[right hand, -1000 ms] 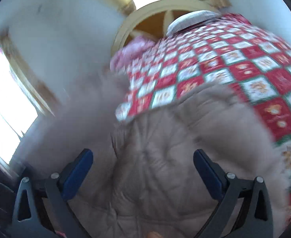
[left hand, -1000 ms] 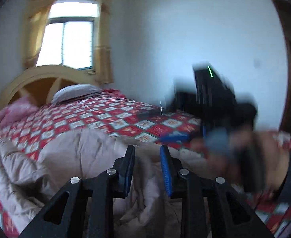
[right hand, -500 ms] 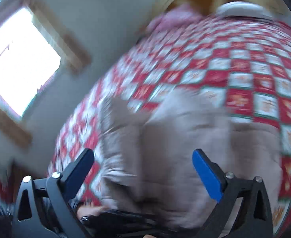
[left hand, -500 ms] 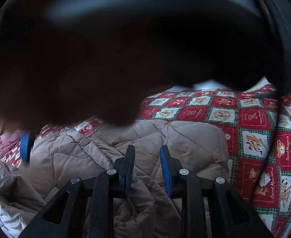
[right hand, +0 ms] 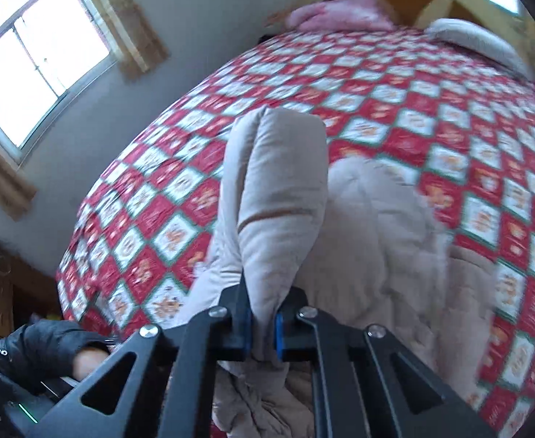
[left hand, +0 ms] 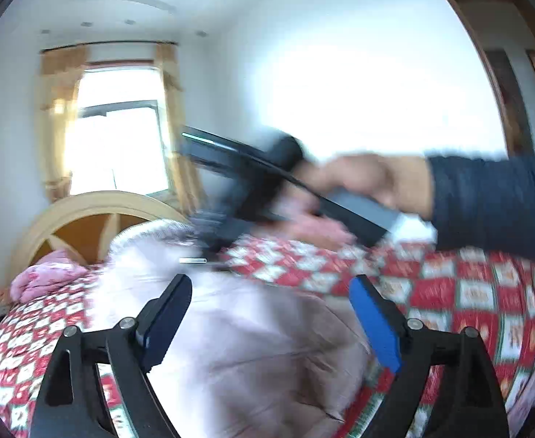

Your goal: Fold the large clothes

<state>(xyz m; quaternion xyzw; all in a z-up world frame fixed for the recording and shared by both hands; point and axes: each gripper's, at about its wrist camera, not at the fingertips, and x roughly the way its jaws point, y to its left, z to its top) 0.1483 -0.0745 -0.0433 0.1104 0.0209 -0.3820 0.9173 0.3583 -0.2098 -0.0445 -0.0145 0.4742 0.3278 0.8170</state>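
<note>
Right gripper (right hand: 263, 332) now pinching coat (right hand: 282, 197), left gripper (left hand: 271, 323) opening

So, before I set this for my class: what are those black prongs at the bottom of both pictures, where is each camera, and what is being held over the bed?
No robot here: a person carries a hand-held clamp in each hand, each with a camera looking along its two fingers. In the right camera's picture, the right gripper is shut on a fold of the beige padded coat, which lies on the red checked bedspread. In the left camera's picture, the left gripper is opening, with nothing pinched; the coat lies beyond it.
</note>
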